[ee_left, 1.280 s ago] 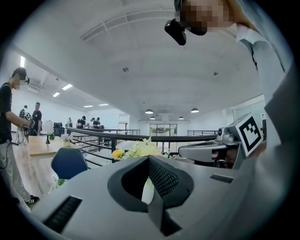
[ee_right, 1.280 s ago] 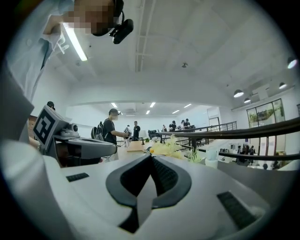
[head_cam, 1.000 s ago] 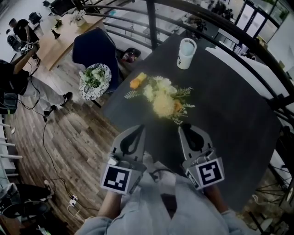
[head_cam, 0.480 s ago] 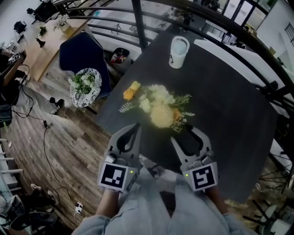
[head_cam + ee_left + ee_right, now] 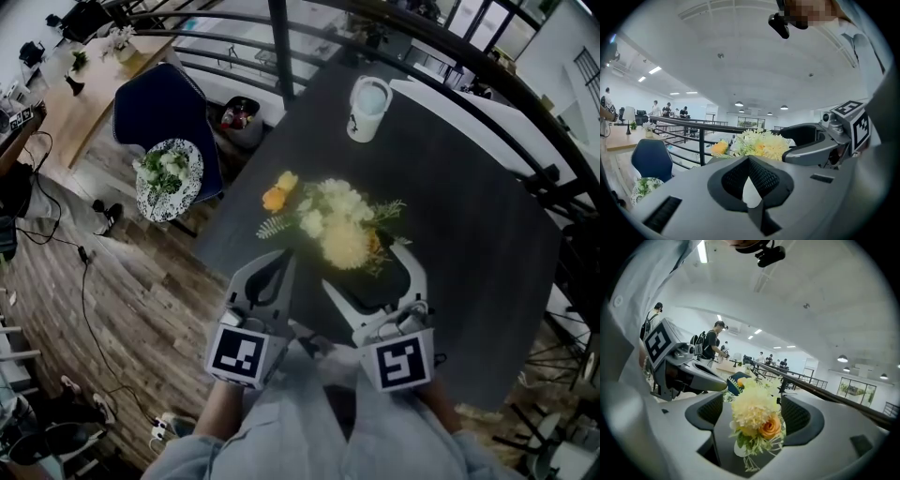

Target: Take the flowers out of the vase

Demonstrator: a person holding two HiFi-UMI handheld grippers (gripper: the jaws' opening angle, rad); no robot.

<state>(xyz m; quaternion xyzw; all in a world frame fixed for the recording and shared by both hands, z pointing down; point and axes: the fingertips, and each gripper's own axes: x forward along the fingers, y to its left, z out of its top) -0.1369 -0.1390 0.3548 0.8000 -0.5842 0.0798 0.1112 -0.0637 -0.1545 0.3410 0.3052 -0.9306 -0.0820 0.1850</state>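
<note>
Flowers: a loose bunch of cream and yellow blooms with one orange rose, lying flat on the dark table, out of the vase and just in front of both grippers.
Blue chair: on the wooden floor off the table's left edge, with a round flower-patterned cushion against it.
Left gripper: jaws pressed together with nothing between them, tips over the table's near left edge, just short of the bunch.
Right gripper: jaws have just been opening and now stand wide apart; the near end of the bunch lies between them, and the pads do not press on it.
White vase: upright at the far side of the table, well apart from the bunch.
</note>
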